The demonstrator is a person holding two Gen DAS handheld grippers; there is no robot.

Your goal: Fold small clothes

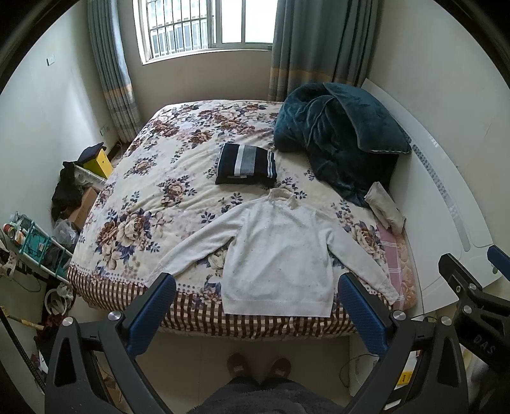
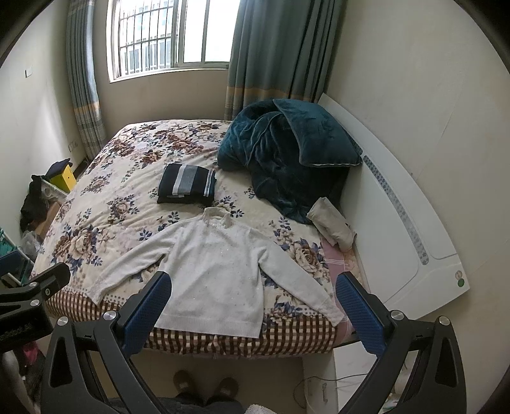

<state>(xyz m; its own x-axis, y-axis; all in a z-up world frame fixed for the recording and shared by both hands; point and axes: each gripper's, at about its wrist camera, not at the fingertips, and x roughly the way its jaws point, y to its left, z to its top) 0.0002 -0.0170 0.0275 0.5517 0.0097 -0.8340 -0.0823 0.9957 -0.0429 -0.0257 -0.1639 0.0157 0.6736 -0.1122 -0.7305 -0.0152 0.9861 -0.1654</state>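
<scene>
The white sweater (image 1: 280, 254) is laid flat, sleeves out, at the near edge of the bed, hem hanging a bit over the checked border. Both the left gripper (image 1: 255, 305) and the right gripper (image 2: 253, 302) hover above the foot of the bed with jaws spread wide, holding nothing.

My guess at the risk: that overhanging hem could slide off the bed if a sleeve gets tugged, and knit bunches up easily on the soft floral bedspread (image 1: 153, 197).

A folded striped sweater (image 1: 246, 164) sits further back, beside a heaped teal blanket (image 1: 334, 140). Small room, curtained window (image 1: 204, 25), cluttered floor on the left.
</scene>
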